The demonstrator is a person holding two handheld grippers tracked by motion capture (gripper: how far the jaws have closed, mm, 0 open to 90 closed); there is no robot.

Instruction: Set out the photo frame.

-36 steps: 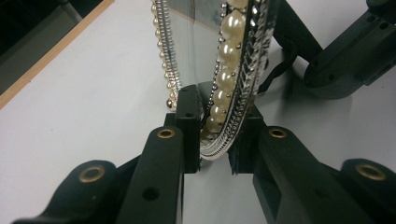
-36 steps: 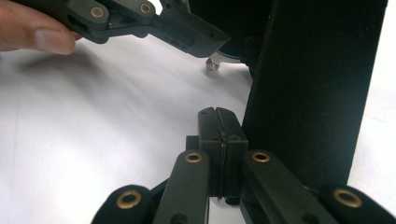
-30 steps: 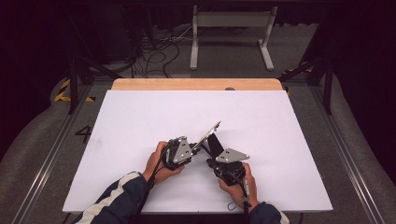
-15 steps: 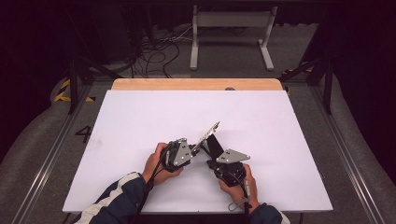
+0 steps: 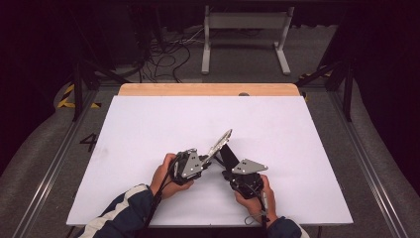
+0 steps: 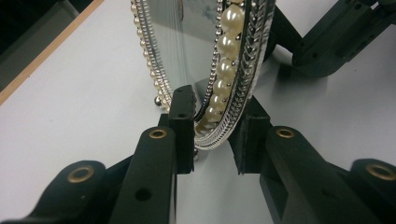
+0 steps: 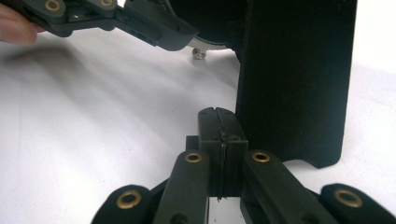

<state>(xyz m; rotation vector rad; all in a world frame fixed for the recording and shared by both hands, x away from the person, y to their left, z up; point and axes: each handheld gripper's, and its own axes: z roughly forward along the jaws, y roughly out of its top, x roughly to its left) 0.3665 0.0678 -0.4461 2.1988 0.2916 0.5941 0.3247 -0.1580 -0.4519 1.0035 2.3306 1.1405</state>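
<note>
A silver frame (image 5: pixel 221 141) edged with pearls (image 6: pixel 227 44) and holding a glass pane stands tilted on the white table, propped by its black back stand (image 7: pixel 294 84). My left gripper (image 6: pixel 214 135) has its two pads on either side of the frame's bottom rim. Its jaws have just been opening a little, with the rim still filling the gap between them. In the high view the left gripper (image 5: pixel 207 159) reaches the frame from the left. My right gripper (image 7: pixel 219 115) is shut with nothing in it, its tips just beside the back stand; in the high view it (image 5: pixel 229 167) lies under the frame.
The white tabletop (image 5: pixel 148 129) stretches around both hands, with a wooden strip (image 5: pixel 208 89) along the far edge. Beyond the table are cables (image 5: pixel 163 54) and a grey stand (image 5: pixel 242 29) on the floor. Rails (image 5: pixel 49 168) run along both sides.
</note>
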